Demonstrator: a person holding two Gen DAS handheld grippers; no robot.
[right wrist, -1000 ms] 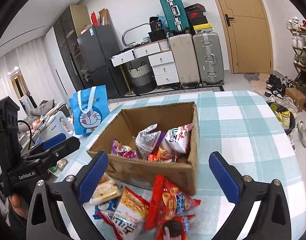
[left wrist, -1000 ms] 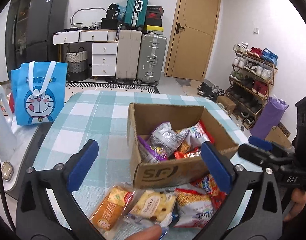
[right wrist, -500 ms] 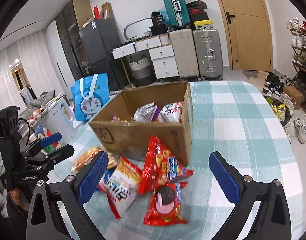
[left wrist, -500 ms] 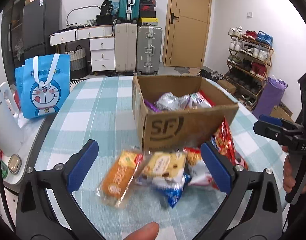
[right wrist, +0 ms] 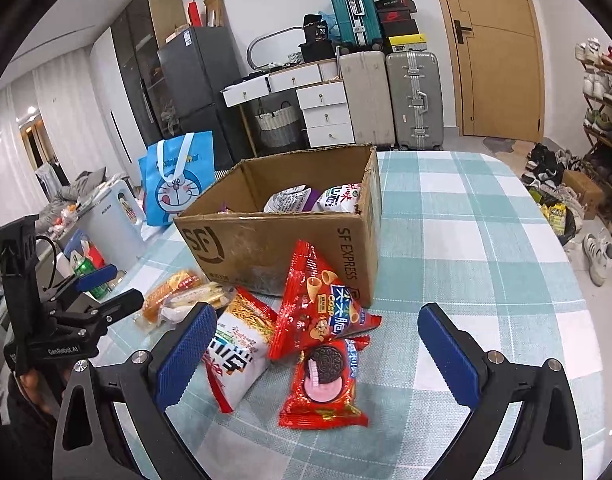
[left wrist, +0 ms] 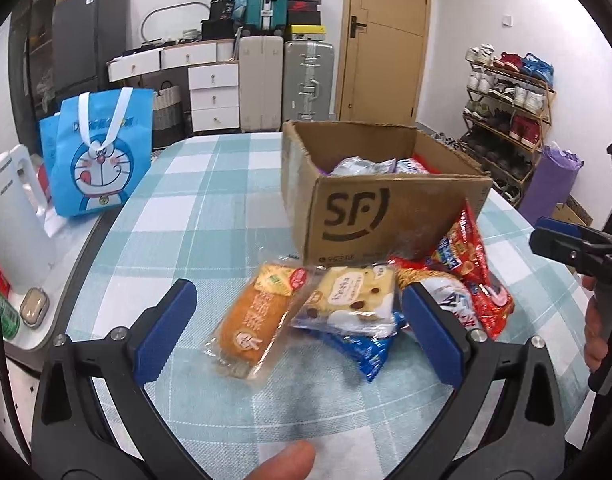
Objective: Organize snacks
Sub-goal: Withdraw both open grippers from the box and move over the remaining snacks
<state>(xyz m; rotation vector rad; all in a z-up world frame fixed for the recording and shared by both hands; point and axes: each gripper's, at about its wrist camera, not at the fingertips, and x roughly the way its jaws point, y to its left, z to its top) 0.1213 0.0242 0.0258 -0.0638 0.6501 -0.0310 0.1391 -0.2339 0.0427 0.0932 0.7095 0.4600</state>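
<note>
On the near part of the checked table (left wrist: 210, 216), in front of the box (left wrist: 385, 216), the loose snacks lie in a heap, touching and partly overlapping. My left claw (left wrist: 302, 328) is spread wide and holds nothing; between its pads sit the orange cake (left wrist: 254, 320) and the yellow cake (left wrist: 353, 300), with a blue packet (left wrist: 365, 352) pinned under the yellow one. My right claw (right wrist: 317, 344) is just as wide apart and empty, with the red cone chips (right wrist: 321, 312) leaning on the box wall, the cookie pack (right wrist: 325, 384) flat below them, and the white noodle bag (right wrist: 234, 352) by my left pad (right wrist: 186, 352). The box already holds a few packets.

My worry is the overlap. If I close my left claw on the yellow cake, I judge I may catch the blue packet or the orange wrapper too and drag them along. The wrappers look slick and puffed, so a pinch on an edge could slip or crush what is inside. The cone chips stand propped; a nudge might topple them. Both claws work the same heap, so they could knock together.
</note>
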